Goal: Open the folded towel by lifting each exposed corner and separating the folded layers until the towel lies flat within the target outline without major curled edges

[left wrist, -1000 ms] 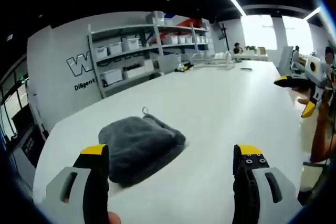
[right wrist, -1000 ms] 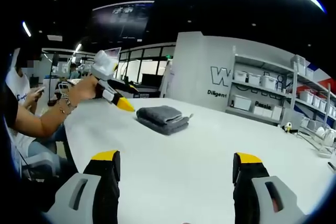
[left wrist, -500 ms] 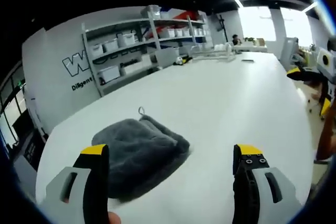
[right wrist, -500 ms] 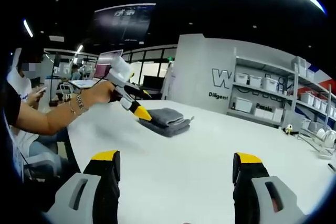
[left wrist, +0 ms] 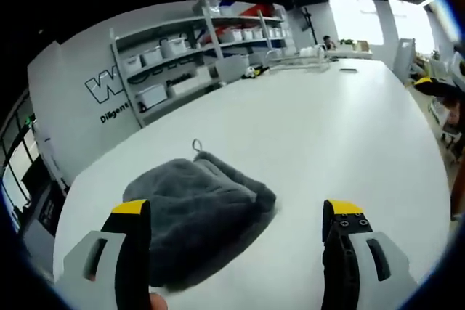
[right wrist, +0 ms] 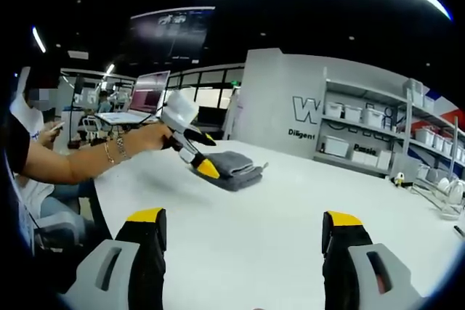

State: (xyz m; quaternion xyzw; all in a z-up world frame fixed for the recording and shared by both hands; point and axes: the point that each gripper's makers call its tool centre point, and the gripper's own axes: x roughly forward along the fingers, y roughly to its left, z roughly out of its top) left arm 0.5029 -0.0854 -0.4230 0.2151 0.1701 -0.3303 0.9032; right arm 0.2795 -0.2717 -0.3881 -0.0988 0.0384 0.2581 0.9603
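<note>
A dark grey folded towel [left wrist: 196, 212] lies on the white table [left wrist: 341, 143], with a small hanging loop at its far edge. My left gripper [left wrist: 236, 226] hovers open just in front of it, its left jaw over the towel's near edge. In the right gripper view the same towel [right wrist: 234, 163] sits far off, and the left gripper [right wrist: 202, 159], held by a person's hand, is right at its near side. My right gripper [right wrist: 243, 234] stays open over bare table, well away from the towel.
Grey shelves [left wrist: 196, 56] with white bins line the wall behind the table. A person's arm [right wrist: 80, 165] reaches in from the left. An open laptop [right wrist: 138, 103] and more desks stand behind. The table's curved edge [right wrist: 109, 208] runs near my right gripper.
My left gripper has moved closer to the towel, which now looms larger between its jaws. The right gripper has stayed where it was.
</note>
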